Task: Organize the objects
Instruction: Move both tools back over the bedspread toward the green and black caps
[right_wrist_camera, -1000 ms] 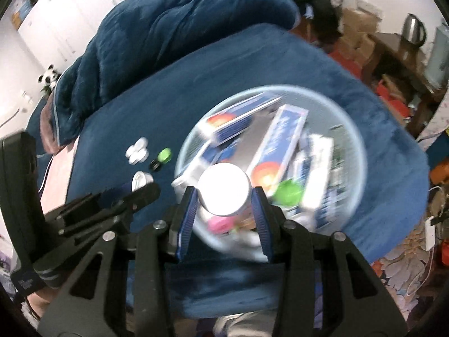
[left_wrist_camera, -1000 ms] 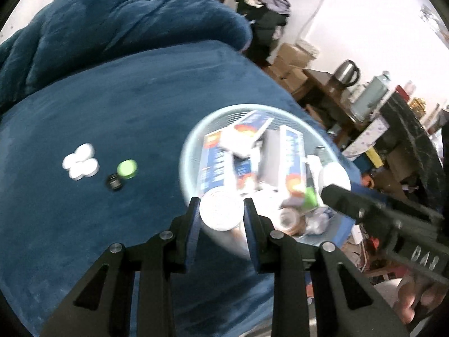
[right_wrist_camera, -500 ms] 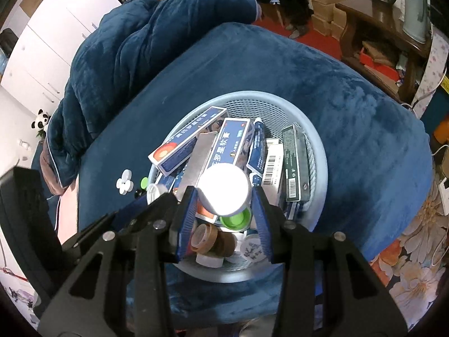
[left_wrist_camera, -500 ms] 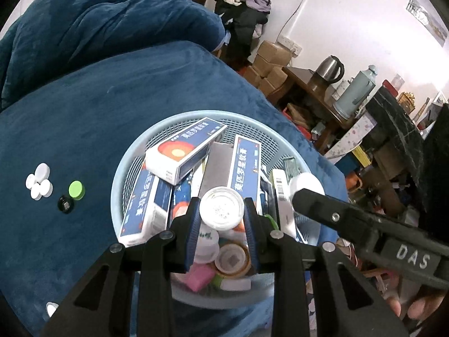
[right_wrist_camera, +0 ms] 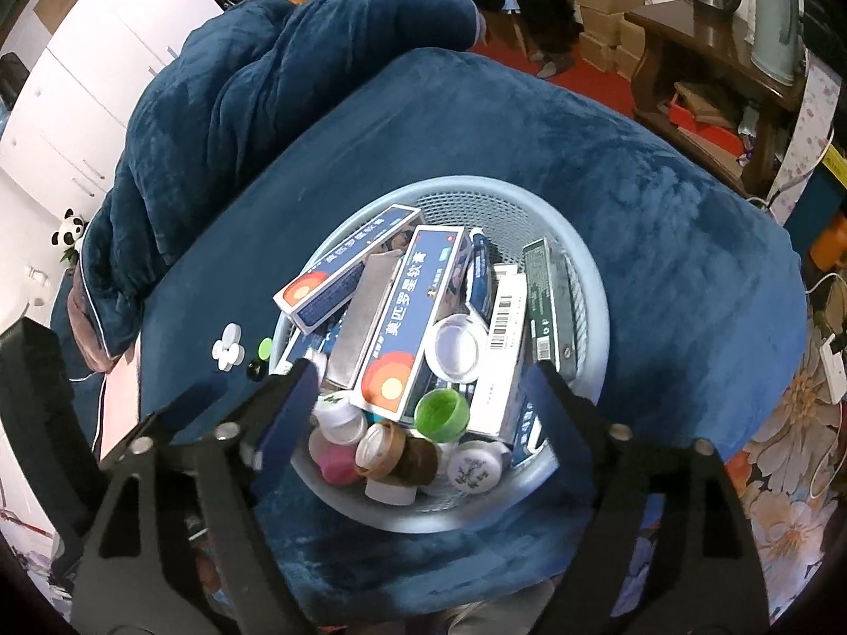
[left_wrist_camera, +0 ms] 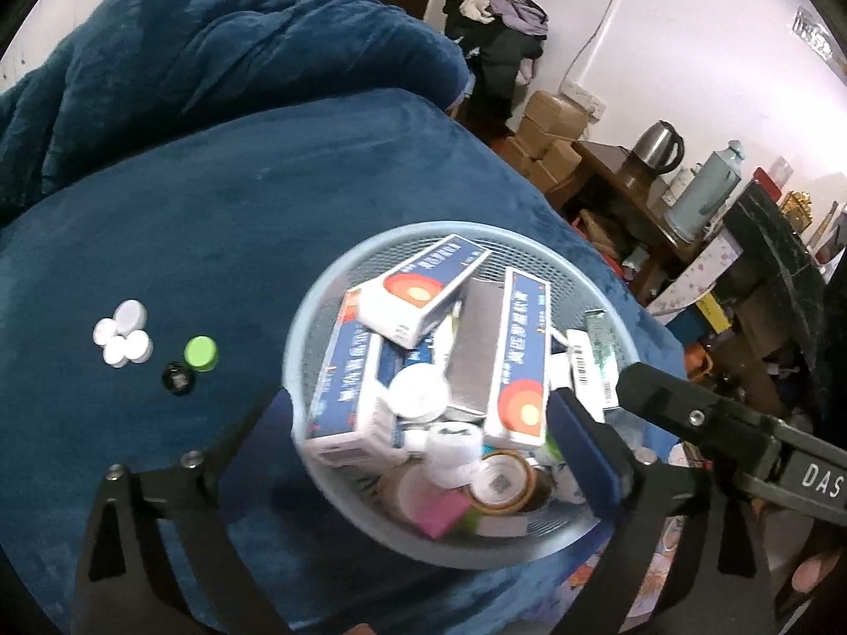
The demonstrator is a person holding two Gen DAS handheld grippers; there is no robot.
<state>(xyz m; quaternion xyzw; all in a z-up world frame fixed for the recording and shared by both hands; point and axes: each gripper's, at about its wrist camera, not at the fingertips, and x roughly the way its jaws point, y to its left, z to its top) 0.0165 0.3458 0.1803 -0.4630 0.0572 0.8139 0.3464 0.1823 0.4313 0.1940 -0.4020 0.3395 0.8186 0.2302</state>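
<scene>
A light blue mesh basket (left_wrist_camera: pixel 317 317) (right_wrist_camera: pixel 582 264) sits on the blue blanket, filled with blue-and-white medicine boxes (left_wrist_camera: pixel 418 296) (right_wrist_camera: pixel 407 328), small jars and caps. My left gripper (left_wrist_camera: pixel 423 418) is open and empty above the basket's near side; a white jar (left_wrist_camera: pixel 418 394) lies among the boxes below it. My right gripper (right_wrist_camera: pixel 423 386) is open and empty over the basket; a clear-lidded white jar (right_wrist_camera: pixel 455 346) rests on the boxes. The right gripper also shows in the left wrist view (left_wrist_camera: pixel 704 418).
Several white caps (left_wrist_camera: pixel 123 339), a green cap (left_wrist_camera: pixel 201 353) and a black cap (left_wrist_camera: pixel 177 378) lie on the blanket left of the basket; they also show in the right wrist view (right_wrist_camera: pixel 227 352). A bunched duvet (left_wrist_camera: pixel 212 53) lies behind. A wooden table with a kettle (left_wrist_camera: pixel 656 148) stands at right.
Both grippers opened and let go of their white jars, which now lie in the basket. Both grippers hover over the basket with jaws wide.
</scene>
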